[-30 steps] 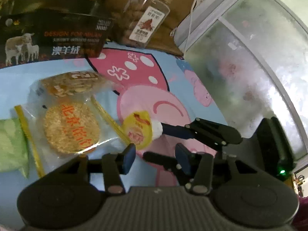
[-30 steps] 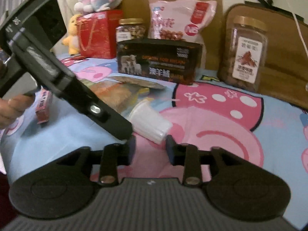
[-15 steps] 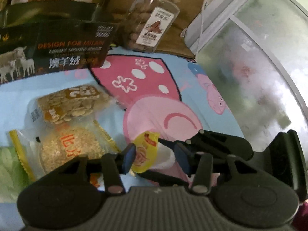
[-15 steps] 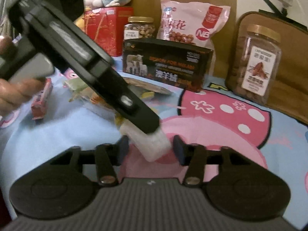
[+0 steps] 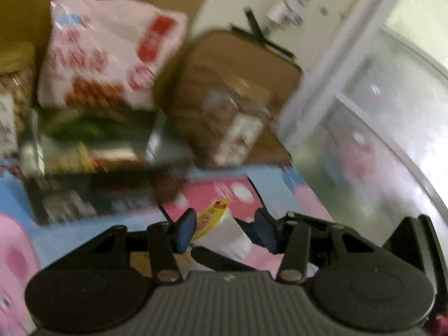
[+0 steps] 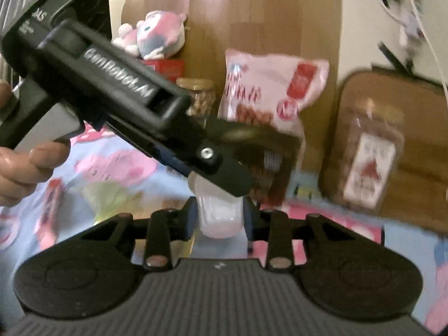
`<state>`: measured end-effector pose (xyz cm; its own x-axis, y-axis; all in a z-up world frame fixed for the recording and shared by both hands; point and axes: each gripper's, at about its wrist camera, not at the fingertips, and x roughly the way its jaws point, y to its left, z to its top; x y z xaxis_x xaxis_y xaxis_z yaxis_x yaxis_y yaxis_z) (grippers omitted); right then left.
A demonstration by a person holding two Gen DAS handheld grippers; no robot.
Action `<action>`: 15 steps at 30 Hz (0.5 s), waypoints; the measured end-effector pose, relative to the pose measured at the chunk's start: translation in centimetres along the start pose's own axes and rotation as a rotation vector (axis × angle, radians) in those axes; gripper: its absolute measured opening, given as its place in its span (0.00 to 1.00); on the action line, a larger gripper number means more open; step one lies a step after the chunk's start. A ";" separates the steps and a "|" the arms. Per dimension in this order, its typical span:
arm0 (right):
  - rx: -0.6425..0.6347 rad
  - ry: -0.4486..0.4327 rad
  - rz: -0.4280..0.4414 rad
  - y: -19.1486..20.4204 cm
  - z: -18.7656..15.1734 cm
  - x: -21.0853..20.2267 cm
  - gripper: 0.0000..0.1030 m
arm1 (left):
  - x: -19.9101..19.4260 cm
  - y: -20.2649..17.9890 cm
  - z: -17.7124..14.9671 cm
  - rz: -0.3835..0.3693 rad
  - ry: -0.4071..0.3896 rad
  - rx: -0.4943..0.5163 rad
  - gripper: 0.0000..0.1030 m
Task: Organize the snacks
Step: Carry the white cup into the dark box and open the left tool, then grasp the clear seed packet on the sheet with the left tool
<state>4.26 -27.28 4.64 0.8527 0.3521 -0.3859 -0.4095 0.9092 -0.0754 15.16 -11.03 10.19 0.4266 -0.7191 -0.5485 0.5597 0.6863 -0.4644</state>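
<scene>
So both hand-held grippers are on the same little jelly cup here. The right hand-held gripper is closing its jaws onto the white body, and the left hand-held gripper clamps the yellow-lidded end, lifted above the cartoon sheet, near the dark box.

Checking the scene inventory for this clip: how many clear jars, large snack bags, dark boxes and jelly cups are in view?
Clear jars: 2, the nut jar and the brown-snack jar
Large snack bag: 1
Dark box: 1
Jelly cup: 1
Total: 5
</scene>
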 end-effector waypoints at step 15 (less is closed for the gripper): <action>0.082 0.035 -0.185 -3.6 4.0 11.4 0.38 | 2.6 6.8 3.9 0.124 -0.087 -0.157 0.47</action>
<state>16.77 -25.67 4.17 0.8985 0.1708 -0.4043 -0.2181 0.9731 -0.0736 22.83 -8.65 8.31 0.5488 -0.6300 -0.5495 0.3846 0.7739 -0.5031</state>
